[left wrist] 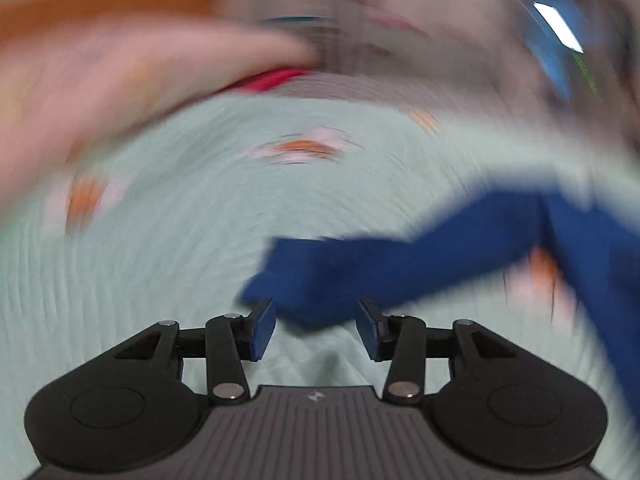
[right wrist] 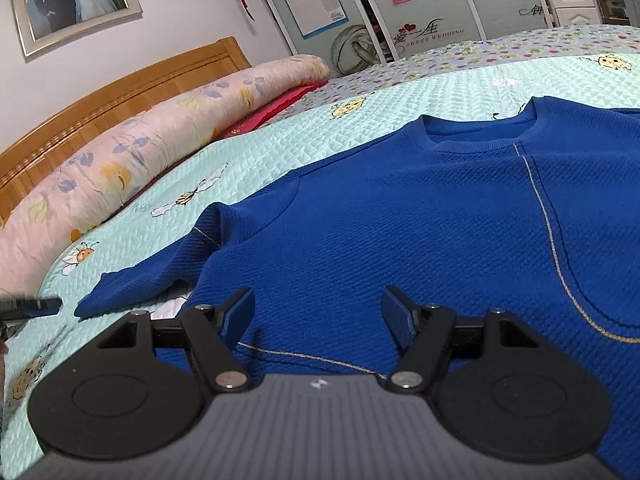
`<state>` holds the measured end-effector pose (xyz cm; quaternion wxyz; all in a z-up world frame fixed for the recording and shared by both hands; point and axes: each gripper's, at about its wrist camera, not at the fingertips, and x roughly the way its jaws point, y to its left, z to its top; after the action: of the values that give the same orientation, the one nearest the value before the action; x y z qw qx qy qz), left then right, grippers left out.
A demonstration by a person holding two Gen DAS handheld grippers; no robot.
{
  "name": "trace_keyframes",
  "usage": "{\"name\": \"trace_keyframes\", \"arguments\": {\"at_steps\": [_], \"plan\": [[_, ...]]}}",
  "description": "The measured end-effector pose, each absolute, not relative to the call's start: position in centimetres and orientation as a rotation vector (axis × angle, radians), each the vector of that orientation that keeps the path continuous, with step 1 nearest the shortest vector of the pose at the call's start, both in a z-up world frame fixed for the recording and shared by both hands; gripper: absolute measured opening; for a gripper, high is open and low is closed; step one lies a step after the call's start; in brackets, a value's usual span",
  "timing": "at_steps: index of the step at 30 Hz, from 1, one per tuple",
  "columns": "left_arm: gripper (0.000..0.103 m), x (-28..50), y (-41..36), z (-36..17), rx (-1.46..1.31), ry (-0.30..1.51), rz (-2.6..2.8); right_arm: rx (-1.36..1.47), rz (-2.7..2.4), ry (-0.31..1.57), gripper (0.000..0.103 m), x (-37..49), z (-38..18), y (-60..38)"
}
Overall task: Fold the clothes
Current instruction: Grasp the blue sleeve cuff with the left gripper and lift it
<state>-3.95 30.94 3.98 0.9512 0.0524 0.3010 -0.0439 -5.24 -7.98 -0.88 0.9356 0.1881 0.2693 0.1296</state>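
Observation:
A blue knit sweater (right wrist: 420, 216) lies flat, front up, on a mint quilted bedspread (right wrist: 280, 136), collar toward the far side. Its left sleeve (right wrist: 148, 276) stretches out toward the bed's edge. My right gripper (right wrist: 318, 312) hovers open over the sweater's lower body, with nothing between its fingers. The left wrist view is heavily blurred by motion. In it the sleeve's cuff (left wrist: 320, 276) lies just ahead of my left gripper (left wrist: 316, 330), which is open and empty. The tip of the left gripper (right wrist: 36, 306) shows at the far left edge of the right wrist view, beside the cuff.
A long floral bolster (right wrist: 132, 160) lies along the wooden headboard (right wrist: 120, 92), with a red cloth (right wrist: 276, 108) beside it. A framed photo (right wrist: 76, 0) hangs on the wall. Wardrobe doors with posters (right wrist: 400, 8) stand beyond the bed.

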Motion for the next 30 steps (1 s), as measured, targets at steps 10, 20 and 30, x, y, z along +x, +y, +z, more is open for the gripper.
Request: {"name": "trace_keyframes", "arguments": {"at_steps": [10, 20, 30], "plan": [[0.051, -2.7, 28.9, 1.4, 0.646, 0.639, -0.160, 0.410, 0.271, 0.549, 0.070, -5.2, -1.0, -8.3], [0.010, -1.5, 27.9, 0.7, 0.816, 0.621, -0.208, 0.411, 0.270, 0.549, 0.070, -5.1, -1.0, -8.3], [0.010, 1.0, 37.2, 13.6, -0.411, 0.726, -0.402, 0.425, 0.275, 0.546, 0.070, -5.3, -0.9, -8.2]]}}
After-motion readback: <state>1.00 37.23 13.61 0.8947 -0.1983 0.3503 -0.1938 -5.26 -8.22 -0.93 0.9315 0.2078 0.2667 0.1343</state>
